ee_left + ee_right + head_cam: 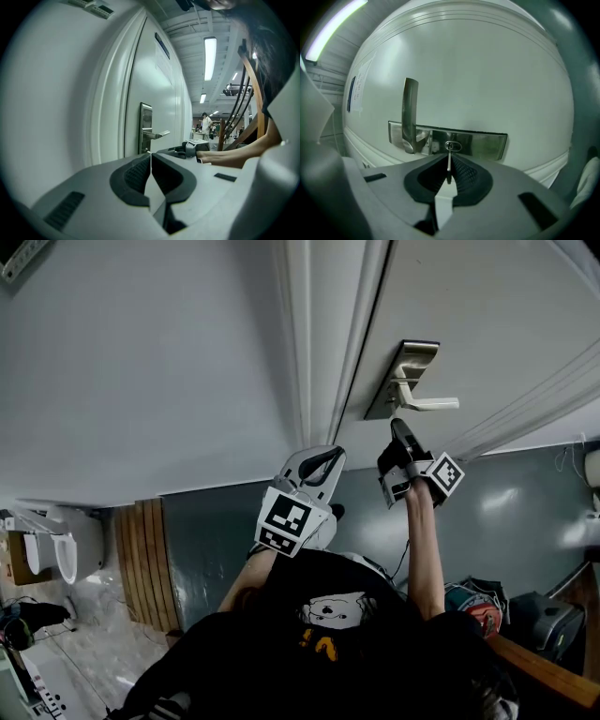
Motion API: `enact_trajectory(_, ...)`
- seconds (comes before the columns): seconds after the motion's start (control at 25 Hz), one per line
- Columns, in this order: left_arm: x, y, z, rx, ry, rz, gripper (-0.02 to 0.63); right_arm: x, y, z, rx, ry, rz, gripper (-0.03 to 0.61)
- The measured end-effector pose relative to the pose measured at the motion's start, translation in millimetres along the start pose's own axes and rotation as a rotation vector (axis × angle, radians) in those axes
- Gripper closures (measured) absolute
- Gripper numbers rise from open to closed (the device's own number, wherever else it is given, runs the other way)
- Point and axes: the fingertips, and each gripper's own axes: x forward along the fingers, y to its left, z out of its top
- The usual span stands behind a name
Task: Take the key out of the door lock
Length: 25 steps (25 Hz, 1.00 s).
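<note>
The white door [487, 306] carries a metal lock plate [405, 379] with a lever handle [429, 404]. My right gripper [400, 430] points at the plate just below the handle. In the right gripper view the jaws of the right gripper [449, 157] are shut on a thin silver key [448, 169], seen edge-on. Its tip sits at the keyhole [453, 146] in the plate [487, 143], beside the handle [409, 112]. My left gripper [323, 465] hangs left of the plate near the door frame, shut and empty [151, 158].
A toilet [64, 549] and wooden slats [145, 559] lie at the left on the floor. Bags [480, 607] sit at the lower right. In the left gripper view a person [205, 123] stands far off in the hall, and a wooden rail [248, 93] rises at right.
</note>
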Motion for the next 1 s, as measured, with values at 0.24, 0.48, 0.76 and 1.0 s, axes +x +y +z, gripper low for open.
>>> enact_trajectory(0.24,1,-15,1,0.008,0.000,-0.030,0.604,-16,5,-8,-0.040,0.017,-0.001,0.558)
enact_trajectory(0.48,-5,-25,-3,0.011,0.007,-0.036,0.604,-38,11,-23,-0.090,0.053,-0.006,0.558)
enact_trajectory(0.76,-16,-34,-10,0.011,0.020,-0.024,0.604,-66,24,-44,-0.151,0.091,-0.007,0.558)
enact_trajectory(1.0,-32,-42,-20,0.000,0.040,-0.019,0.604,-93,33,-59,-0.176,0.077,-0.009,0.558)
